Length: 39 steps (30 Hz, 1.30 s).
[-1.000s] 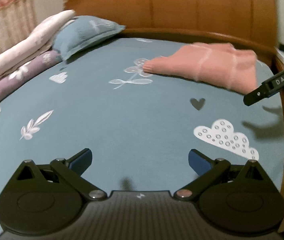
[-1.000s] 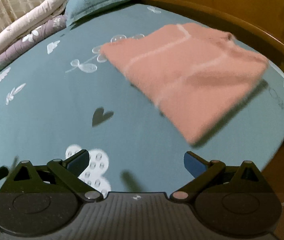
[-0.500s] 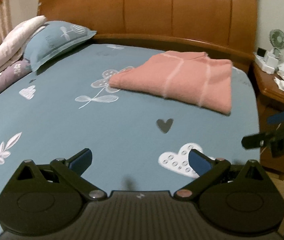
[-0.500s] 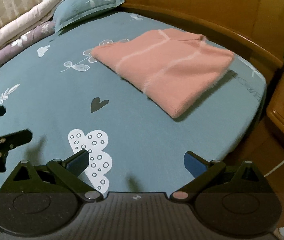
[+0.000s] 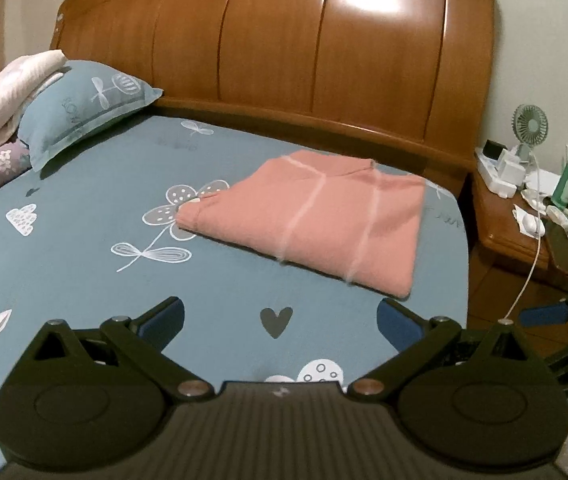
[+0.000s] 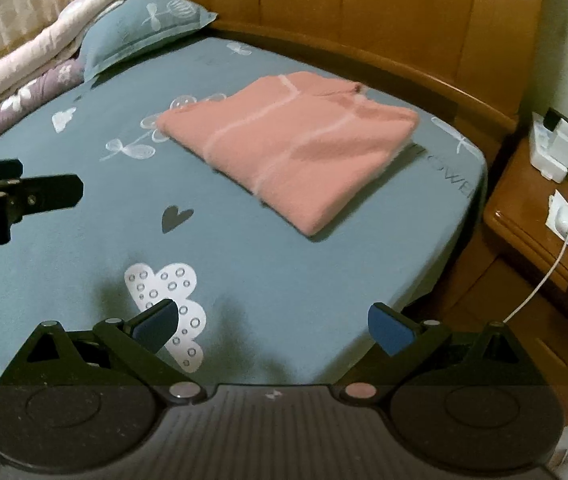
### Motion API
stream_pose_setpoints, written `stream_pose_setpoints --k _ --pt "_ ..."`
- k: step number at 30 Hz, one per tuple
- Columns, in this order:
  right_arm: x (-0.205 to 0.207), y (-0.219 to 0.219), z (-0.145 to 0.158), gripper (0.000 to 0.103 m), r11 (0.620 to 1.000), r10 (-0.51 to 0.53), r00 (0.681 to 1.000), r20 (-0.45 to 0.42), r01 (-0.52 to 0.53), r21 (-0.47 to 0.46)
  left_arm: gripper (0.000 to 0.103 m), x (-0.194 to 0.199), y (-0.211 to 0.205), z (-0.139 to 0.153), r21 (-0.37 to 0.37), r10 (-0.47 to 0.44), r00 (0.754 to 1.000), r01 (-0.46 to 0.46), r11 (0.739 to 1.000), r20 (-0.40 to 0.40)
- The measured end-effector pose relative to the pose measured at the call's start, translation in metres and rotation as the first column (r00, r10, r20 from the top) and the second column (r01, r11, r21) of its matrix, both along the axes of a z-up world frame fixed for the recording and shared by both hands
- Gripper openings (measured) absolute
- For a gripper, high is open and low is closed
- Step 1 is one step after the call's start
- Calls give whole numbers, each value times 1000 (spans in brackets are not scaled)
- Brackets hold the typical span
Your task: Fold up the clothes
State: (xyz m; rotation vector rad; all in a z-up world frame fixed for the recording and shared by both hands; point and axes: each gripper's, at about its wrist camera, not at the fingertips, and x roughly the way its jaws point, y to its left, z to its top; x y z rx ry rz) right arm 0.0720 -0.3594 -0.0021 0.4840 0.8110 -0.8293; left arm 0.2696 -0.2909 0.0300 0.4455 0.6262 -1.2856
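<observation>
- We see the pink garment (image 5: 312, 220) lying folded flat on the bed (image 5: 84, 248), near its right edge and the headboard (image 5: 284, 40).
- It sits ahead of both tools, long axis running diagonally, with bare sheet between.
- Our left gripper (image 5: 280, 320) and right gripper (image 6: 272, 326) both gape wide, holding nothing.
- The right one seems nearer.

Both wrist views look forward and slightly down over the foot half of the bed (image 5: 84, 240), toward the wooden headboard (image 5: 284, 40). The left one sits lower and flatter; the right one looks from higher and further right. The 2 views share the folded pink garment (image 6: 288, 140), the pillow (image 6: 144, 24) and the nightstand (image 5: 516, 232).
</observation>
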Motion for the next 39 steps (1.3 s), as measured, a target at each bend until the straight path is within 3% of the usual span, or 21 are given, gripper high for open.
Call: stream_pose_setpoints --k 16,23,39 --pt "-8 -9 35 103 995 -69 997 43 72 -70 102 -19 -24 2 140 -7 1000 6 990 6" --pt "-7 -15 36 103 994 -78 996 48 81 -68 102 -22 -33 -1 180 9 999 -3 984 -33" --pt "-2 -31 27 103 996 -68 997 26 69 -52 102 -20 -48 -5 223 32 999 -26 974 -22"
